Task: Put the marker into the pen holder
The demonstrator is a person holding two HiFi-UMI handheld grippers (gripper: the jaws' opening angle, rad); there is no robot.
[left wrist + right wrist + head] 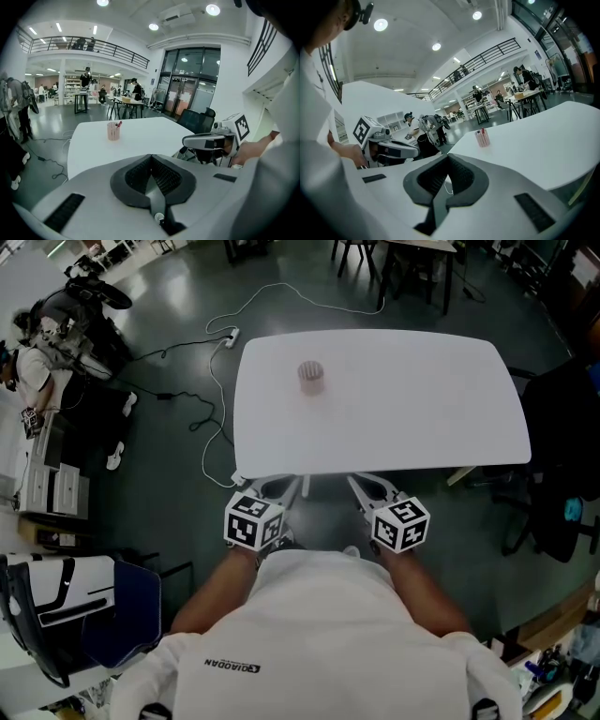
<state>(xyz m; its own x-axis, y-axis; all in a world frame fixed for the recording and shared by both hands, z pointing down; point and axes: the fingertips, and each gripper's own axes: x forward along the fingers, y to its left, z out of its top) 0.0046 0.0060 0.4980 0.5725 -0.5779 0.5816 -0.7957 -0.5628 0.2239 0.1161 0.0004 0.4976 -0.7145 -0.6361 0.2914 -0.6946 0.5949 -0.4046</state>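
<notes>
Head view: my left tool [281, 487] and right tool [369, 487] sit at the bench [422, 399] near edge, jaws pressed together, empty. Marker [118, 124] stands in the pen holder [310, 376], far side. I judge placement done; best not to disturb the holder.

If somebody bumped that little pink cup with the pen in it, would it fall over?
Probably, if bumped hard. The pen holder looks small and holey, so it is likely light. It stands taller than wide, and the marker pokes above its rim, so it may tip. On the smooth white table a gentle push might just slide it.
</notes>
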